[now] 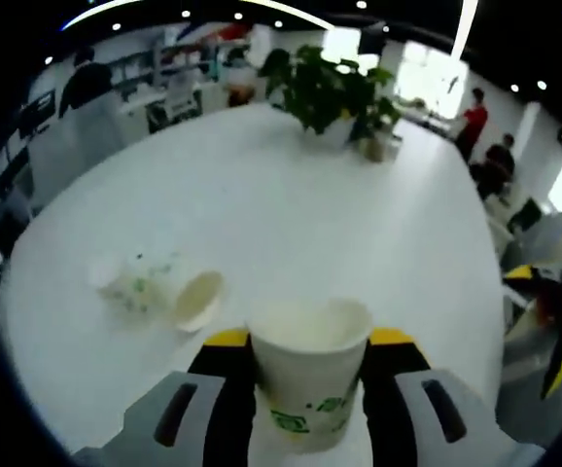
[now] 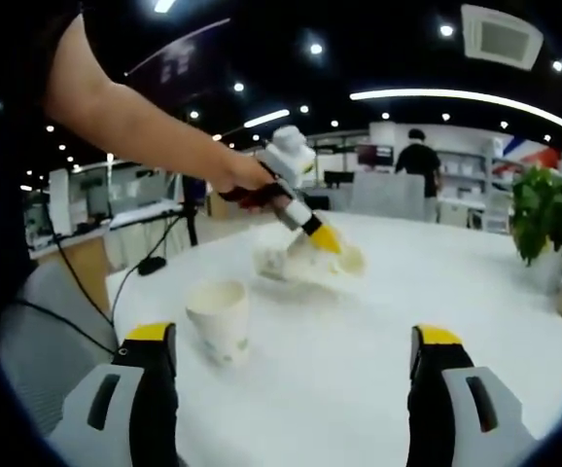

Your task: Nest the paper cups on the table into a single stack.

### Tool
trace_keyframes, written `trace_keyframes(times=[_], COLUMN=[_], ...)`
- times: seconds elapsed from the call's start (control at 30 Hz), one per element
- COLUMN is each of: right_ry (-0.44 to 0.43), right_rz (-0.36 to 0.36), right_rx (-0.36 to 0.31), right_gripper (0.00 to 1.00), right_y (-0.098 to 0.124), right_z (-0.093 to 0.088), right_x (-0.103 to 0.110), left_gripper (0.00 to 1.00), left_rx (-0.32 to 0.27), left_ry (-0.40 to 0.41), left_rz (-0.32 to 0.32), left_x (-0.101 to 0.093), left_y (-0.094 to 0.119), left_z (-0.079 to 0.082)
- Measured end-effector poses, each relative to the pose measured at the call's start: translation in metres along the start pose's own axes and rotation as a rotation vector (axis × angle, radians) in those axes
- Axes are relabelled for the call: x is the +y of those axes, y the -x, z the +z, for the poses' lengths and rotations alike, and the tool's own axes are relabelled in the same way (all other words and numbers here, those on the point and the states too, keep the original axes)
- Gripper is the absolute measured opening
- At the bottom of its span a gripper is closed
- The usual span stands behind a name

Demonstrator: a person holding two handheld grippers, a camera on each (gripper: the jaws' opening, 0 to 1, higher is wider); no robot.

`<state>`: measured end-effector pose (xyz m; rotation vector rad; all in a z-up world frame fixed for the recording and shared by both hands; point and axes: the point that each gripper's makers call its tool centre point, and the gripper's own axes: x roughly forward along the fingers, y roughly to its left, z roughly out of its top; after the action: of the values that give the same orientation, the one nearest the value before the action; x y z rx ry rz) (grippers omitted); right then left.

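L gripper view, near field: left hand-held gripper (image 1: 309, 352) is clamped on an upright paper cup (image 1: 310, 375), one yellow-tipped jaw per side, both touching the cup wall. Cup mouth faces up; green print on lower wall. Cup sits at the near edge of the white tabletop (image 1: 291, 224).

Mid field, to the L of the held cup: a second paper cup (image 1: 155, 289) lies on its side on the tabletop, mouth toward the held cup, green print on its wall. The two cups are near each other, not touching.

R edge of same view: the right hand-held gripper (image 1: 553, 321) enters, yellow/black tips; detail blurred.

Far field: potted plant (image 1: 334, 92) at the far end of the tabletop, chairs and desks beyond, people (image 1: 480, 136) at far R.

R gripper view, near field: right hand-held gripper (image 2: 296, 355) has jaws wide apart, nothing between them. Just ahead of the L jaw: a paper cup (image 2: 219, 319) upright on the tabletop (image 2: 378, 321), mouth up.

Mid field: the person's arm (image 2: 135, 122) reaches in from upper L; the hand (image 2: 247, 180) holds the left hand-held gripper (image 2: 322, 236), tips down at pale cup-like material (image 2: 305, 261) on the tabletop. Cannot tell cup count there; blurred.

Far field: potted plant (image 2: 548, 219) at R, a person (image 2: 417, 156) standing at the back.
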<state>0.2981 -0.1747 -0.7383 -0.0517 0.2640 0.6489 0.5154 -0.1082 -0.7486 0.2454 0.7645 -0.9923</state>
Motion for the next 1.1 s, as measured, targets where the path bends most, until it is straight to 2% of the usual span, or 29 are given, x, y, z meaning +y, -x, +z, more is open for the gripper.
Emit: trace_keyframes(times=[0.2,0.27,0.3,0.43,0.57,0.63,0.73,0.83,0.9,1.1], right_ry=[0.010,0.017,0.020,0.023,0.025,0.024,0.031,0.037,0.026,0.005], right_rz=[0.000,-0.001,-0.002,-0.007,-0.008,-0.006,-0.008,-0.012,-0.021,-0.027], right_rx=[0.008,0.012,0.013,0.015,0.020,0.019,0.025,0.025,0.019,0.016], right_gripper=[0.98,0.98,0.98,0.98,0.98,0.98,0.98,0.98,0.99,1.00], right_y=[-0.001,-0.001,-0.001,0.000,-0.001,-0.001,-0.001,0.000,0.001,0.001], right_z=[-0.001,-0.001,-0.002,-0.002,-0.003,-0.002,-0.004,-0.004,-0.003,-0.004], right_x=[0.001,0.002,0.002,0.000,0.000,0.001,0.002,0.001,-0.002,-0.004], left_gripper=[0.39,0.39,0.39,0.38,0.38,0.38,0.38,0.38,0.38,0.37], left_rx=[-0.045,-0.087,-0.141,-0.259,-0.371,-0.414,-0.511,-0.545,-0.580,-0.599], left_ry=[-0.008,-0.012,-0.019,-0.030,-0.040,-0.013,0.023,0.036,0.057,0.061], left_rz=[0.025,0.033,0.026,0.041,0.067,0.085,0.084,0.100,0.087,0.100], left_x=[0.005,0.006,0.003,-0.001,-0.004,-0.003,-0.005,-0.004,-0.005,-0.004], left_y=[0.015,0.021,0.024,0.039,0.053,0.059,0.071,0.079,0.084,0.092], left_z=[0.011,0.019,0.029,0.051,0.068,0.072,0.080,0.080,0.083,0.083])
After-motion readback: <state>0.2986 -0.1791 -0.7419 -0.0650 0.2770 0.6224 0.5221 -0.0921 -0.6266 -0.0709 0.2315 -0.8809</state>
